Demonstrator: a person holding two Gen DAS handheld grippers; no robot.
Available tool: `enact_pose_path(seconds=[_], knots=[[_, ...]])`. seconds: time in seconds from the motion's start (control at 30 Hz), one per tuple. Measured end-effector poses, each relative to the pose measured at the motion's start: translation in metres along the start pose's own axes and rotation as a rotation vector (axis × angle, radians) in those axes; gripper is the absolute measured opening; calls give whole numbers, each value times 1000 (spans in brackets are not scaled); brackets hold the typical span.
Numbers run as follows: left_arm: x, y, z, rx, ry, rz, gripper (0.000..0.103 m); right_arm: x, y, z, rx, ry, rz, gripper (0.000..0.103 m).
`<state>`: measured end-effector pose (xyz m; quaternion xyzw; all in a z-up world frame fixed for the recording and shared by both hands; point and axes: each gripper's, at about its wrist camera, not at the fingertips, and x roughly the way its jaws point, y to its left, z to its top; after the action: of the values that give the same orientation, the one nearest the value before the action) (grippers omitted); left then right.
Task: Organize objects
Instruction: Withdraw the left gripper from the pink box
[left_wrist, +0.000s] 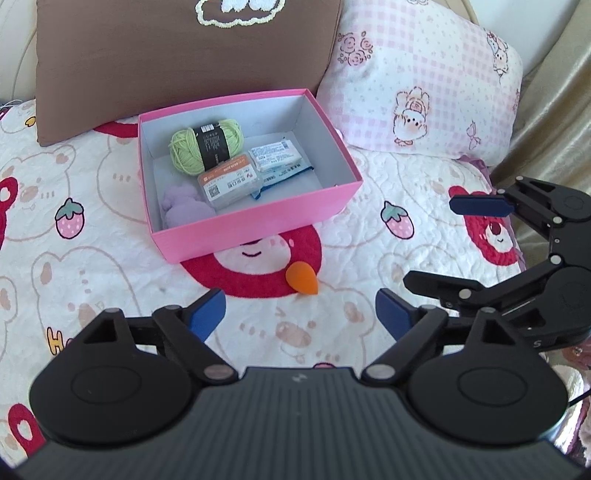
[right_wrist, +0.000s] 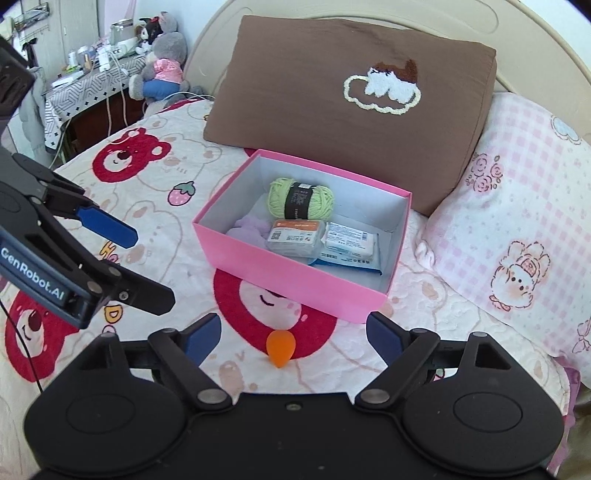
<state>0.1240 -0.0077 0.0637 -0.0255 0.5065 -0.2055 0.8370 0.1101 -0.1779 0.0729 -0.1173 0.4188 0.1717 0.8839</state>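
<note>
Though between jaws, sponge (right_wrist: 280, 346) untouched.

The left gripper (left_wrist: 299, 314) is held low and points forward, its jaws spread wide apart, and there is nothing between its blue pads (left_wrist: 207, 314). The right gripper (right_wrist: 293, 334) is beside it, in the same pose: jaws wide open, empty. In the left view the right gripper (left_wrist: 439, 245) comes in from the right side, turned sideways, one finger above the other.
</note>
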Motion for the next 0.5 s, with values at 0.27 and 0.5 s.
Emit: enact_pose_path(seconds=[0.27, 0.5], knots=[[12, 8, -18, -34, 56, -45, 102, -9, 19, -24, -93, -91, 48, 91], [28, 19, -38, -45, 36, 7, 102, 0, 27, -47, -88, -111, 100, 91]])
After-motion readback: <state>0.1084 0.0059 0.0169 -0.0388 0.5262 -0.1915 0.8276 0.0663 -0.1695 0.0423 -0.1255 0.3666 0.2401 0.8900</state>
